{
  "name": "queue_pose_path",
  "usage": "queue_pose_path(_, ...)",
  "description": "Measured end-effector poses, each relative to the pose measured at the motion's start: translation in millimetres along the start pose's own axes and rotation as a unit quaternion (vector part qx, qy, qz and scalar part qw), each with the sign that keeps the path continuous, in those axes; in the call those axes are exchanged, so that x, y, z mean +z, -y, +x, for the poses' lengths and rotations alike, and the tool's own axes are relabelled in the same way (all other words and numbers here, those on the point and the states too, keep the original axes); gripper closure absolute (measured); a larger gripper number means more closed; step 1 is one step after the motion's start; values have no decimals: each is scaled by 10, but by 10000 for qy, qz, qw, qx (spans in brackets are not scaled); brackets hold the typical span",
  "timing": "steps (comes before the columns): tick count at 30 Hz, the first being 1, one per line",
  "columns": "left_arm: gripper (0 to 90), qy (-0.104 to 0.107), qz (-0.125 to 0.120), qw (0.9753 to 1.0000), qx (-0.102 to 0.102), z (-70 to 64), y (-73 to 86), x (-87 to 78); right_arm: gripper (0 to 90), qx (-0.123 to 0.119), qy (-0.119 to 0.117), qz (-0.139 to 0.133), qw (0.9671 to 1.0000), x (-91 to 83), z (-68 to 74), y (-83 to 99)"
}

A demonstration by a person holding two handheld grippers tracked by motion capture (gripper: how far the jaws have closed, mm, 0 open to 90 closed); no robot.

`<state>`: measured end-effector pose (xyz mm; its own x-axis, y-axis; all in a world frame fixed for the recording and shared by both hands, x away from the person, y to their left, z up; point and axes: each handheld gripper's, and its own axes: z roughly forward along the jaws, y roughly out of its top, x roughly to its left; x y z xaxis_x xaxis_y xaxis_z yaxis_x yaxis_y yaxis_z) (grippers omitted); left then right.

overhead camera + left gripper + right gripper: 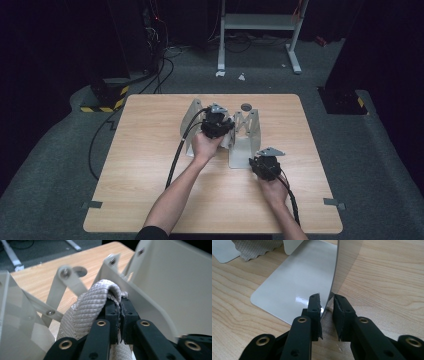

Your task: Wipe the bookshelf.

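A pale grey folding metal stand (244, 147) with scissor-linked arms sits at the table's middle. My left gripper (217, 123) is over the stand's top, between its side plates (175, 285). In the left gripper view that gripper (119, 302) is shut on a fold of grey woven strap (90, 307). My right gripper (264, 164) rests at the stand's near right corner. In the right gripper view its jaws (327, 300) stand slightly apart, astride the thin edge of the stand's upright wall (342, 262). The wall's base plate (292, 285) lies flat on the wood. A frayed end of grey webbing (254, 248) lies beyond it.
The wooden table (150, 165) has a round hole (246, 106) just behind the stand. Cables trail from both grippers toward the near edge. A white frame (257, 25) and black equipment stand on the grey floor beyond.
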<state>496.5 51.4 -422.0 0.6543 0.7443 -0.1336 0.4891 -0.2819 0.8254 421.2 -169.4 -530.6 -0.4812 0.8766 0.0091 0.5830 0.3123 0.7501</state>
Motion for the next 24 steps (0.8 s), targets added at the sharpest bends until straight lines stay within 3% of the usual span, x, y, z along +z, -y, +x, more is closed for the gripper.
queue_pose_path(8, 857, 211, -86, 9997, 66, -108, 79, -143, 765, -4, -3, 0, 10000, 0, 2, 0)
queue_pose_path(13, 857, 249, -20, 9994, 255, -237, 209, -191, 764, -10, -4, 0, 10000, 0, 2, 1)
queue_pose_path(20, 857, 190, 200, 9990, 358, -261, 367, -73, 764, -14, -11, 2, 10000, -2, 5, 1)
queue_pose_path(24, 856, 146, 222, 9993, 267, -216, 443, 15, 763, -16, -6, 6, 10000, -2, 11, 2)
